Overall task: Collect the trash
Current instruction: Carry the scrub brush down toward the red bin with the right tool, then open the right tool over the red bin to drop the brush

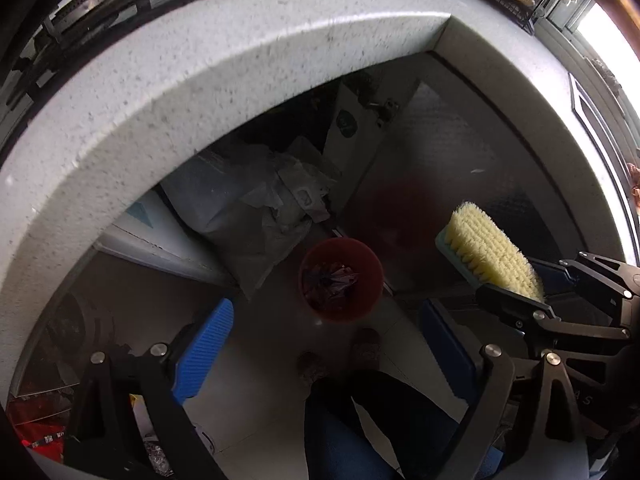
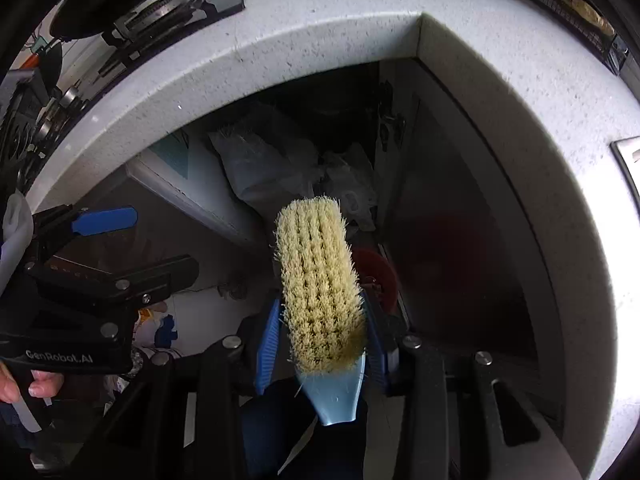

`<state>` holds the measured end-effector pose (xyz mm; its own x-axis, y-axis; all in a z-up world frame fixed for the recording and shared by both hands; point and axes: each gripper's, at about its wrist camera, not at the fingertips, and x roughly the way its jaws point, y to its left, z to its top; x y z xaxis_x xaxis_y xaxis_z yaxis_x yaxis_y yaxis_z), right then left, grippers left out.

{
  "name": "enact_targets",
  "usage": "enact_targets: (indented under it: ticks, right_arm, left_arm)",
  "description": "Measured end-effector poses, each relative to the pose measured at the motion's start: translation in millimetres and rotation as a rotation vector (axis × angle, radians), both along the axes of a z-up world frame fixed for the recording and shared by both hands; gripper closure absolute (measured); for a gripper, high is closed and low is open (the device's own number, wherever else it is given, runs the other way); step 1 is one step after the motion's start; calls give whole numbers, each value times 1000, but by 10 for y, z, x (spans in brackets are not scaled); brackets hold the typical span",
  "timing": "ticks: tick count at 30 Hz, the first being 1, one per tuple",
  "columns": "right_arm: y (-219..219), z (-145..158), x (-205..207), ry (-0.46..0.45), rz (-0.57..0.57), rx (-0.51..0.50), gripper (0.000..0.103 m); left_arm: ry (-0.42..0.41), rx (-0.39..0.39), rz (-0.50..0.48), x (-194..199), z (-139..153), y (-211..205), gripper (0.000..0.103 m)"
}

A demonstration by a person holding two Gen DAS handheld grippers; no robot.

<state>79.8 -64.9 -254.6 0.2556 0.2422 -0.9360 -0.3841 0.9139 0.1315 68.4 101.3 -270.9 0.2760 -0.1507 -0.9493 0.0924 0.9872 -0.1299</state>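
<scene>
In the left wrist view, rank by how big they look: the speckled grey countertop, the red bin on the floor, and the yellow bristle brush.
1. Speckled grey countertop, by far the largest.
2. Round red bin and yellow bristle brush with pale blue back look alike in size; the brush is nearer the camera, so I won't rank them.

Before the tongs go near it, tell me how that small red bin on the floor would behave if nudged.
The small red plastic bin would probably slide or tip easily: it looks thin-walled and stands free on smooth pale floor tiles. It likely weighs little, since only crumpled wrappers show inside. Its round rim might flex if squeezed.
</scene>
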Motion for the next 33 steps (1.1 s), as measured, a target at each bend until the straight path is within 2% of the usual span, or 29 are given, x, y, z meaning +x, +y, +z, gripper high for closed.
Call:
enact_targets:
  ticks: [6,9,14,19,25,33]
  right_arm:
    - [-10,-740,144,37,-7,-32,67]
    - [-9,-1149,240,50,-5,-28,67]
    - [34,-1874,418,93,-10,-41,67]
    - [46,-2472,507,133,0,-45,67]
    - [65,-2958,599,166,14,-54,67]
    - [88,-3224,685,187,55,-51,67]
  left_arm:
    - [44,17,9,115,-803,-27,10]
    - [67,12,24,184,-1209,18,1]
    - [106,37,42,255,-1903,-7,1]
    - [145,47,45,268,-2422,-31,1]
    - [166,59,40,294,-2790,-54,1]
    - [183,69,42,302,-2976,-24,1]
